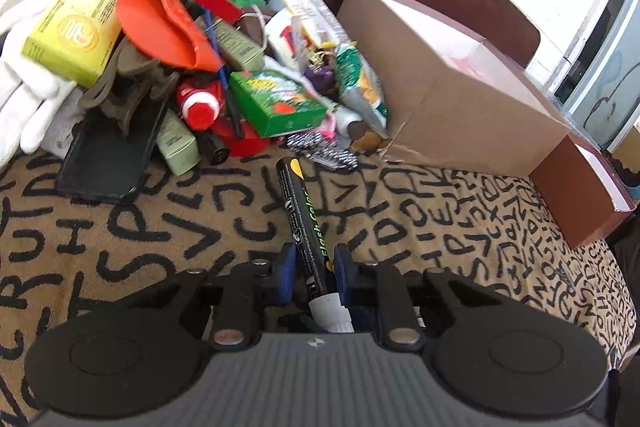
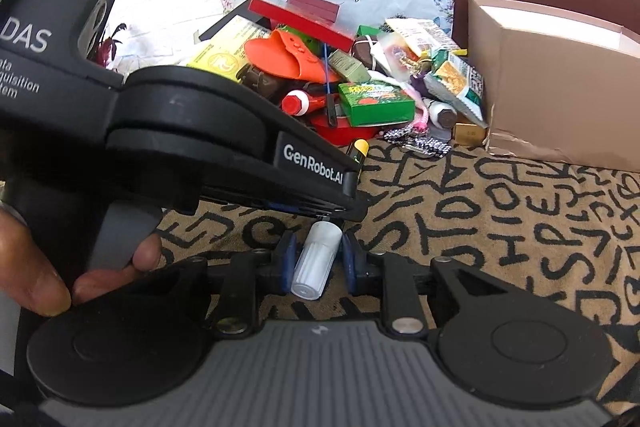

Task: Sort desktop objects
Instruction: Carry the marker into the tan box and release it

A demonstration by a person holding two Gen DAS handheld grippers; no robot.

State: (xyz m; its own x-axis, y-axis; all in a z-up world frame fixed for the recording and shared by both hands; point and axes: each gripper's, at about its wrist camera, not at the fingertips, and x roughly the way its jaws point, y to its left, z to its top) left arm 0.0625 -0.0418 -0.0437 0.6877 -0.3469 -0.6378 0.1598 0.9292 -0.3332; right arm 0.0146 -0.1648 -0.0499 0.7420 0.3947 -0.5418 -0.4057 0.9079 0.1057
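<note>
My left gripper (image 1: 313, 263) is shut on a black "Flash Color" marker (image 1: 306, 215) that points forward above the lettered mat (image 1: 460, 227); its white cap end (image 1: 334, 315) sits back between the fingers. My right gripper (image 2: 318, 259) is shut on that marker's white cap (image 2: 316, 263), just below the left gripper's body (image 2: 200, 139). The marker's yellow tip end (image 2: 359, 149) pokes out beyond the left gripper. A pile of mixed objects (image 1: 208, 67) lies ahead at the mat's far edge.
The pile holds an orange silicone mitt (image 1: 168, 27), a green box (image 1: 280, 103), a yellow box (image 1: 76, 23), a red-capped bottle (image 1: 199, 103), a black tray (image 1: 108, 159) and snack packets (image 1: 360, 87). A brown cardboard box (image 1: 448, 91) stands at right. A white glove (image 1: 28, 87) lies left.
</note>
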